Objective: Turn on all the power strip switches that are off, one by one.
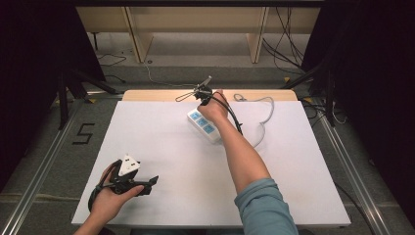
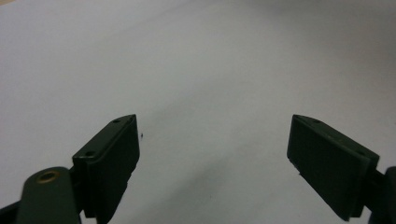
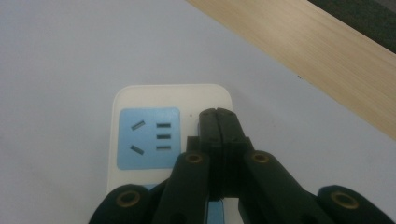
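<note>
Right gripper view: right tongs point(image 3: 217, 112) closed, the two black jaws pressed flat together with nothing between them, tips over the white face of the power strip point(image 3: 140, 98), just beside its end socket panel point(image 3: 148, 138), a blue square with slots; whether the tips touch the casing I cannot tell. Strip lies on the white table point(image 3: 56, 56), one rounded end toward the table's wooden edge point(image 3: 327, 60), which runs diagonally across the upper right. High view: right tongs point(image 1: 204, 93) at the far middle of the table, held in the right hand point(image 1: 213, 110), forearm and teal sleeve point(image 1: 264, 205) reaching in from the bottom edge; power strip point(image 1: 203, 125) lies slantwise under that hand, three blue panels in a row, its white cord point(image 1: 264, 117) looping off to the right and back toward the far edge. Left gripper view: left tongs point(image 2: 215, 163) open, jaws standing wide apart, nothing between them, bare white table point(image 2: 196, 70) below and ahead. High view: left tongs point(image 1: 149, 183) near the front left corner of the table, well apart from the strip, held in the left hand point(image 1: 110, 198), with a pale three-cornered plate point(image 1: 129, 165) on top. Floor beyond the table shows a dark "5" mark point(image 1: 84, 133) to the left and loose black cables point(image 1: 288, 44) at the far right.
</note>
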The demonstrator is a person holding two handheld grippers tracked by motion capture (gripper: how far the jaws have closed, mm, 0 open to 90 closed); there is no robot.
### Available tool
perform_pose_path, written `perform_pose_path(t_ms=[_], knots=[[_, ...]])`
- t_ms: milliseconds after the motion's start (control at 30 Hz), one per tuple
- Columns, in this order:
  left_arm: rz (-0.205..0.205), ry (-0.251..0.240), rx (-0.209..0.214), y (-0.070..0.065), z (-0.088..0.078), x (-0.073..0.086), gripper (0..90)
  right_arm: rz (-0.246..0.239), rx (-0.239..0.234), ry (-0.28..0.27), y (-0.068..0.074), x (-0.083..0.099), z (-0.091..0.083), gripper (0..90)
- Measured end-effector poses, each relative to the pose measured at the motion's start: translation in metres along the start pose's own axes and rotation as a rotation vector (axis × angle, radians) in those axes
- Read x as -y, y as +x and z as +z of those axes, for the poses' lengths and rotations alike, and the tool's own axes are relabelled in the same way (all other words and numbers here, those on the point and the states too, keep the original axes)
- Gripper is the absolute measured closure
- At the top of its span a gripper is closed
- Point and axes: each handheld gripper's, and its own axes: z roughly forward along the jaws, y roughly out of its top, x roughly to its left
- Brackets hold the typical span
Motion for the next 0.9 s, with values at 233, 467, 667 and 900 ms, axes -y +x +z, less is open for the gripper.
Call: perform_pose_path(t_ms=[233,467,667,900], knots=[[-0.001,-0.001,0.0,0.0001,0.0001,0.0,16.7,-0.002,0.001,-0.004,0.0,0.0001,0.0013,90.0],[0.002,0.004,0.001,-0.0002,0.0003,-0.0004,16.7,0.0,-0.003,-0.003,-0.0007,0.0004,0.0021,90.0],[-0.001,0.0,0.001,-0.0007,0.0006,-0.0006,16.7,-0.007,0.003,0.005,0.0003,0.0001,0.0031,90.0],[0.002,0.001,0.004,-0.0005,0.0013,-0.0009,16.7,-0.02,0.014,0.029,0.0018,-0.0008,0.0033,90.0]])
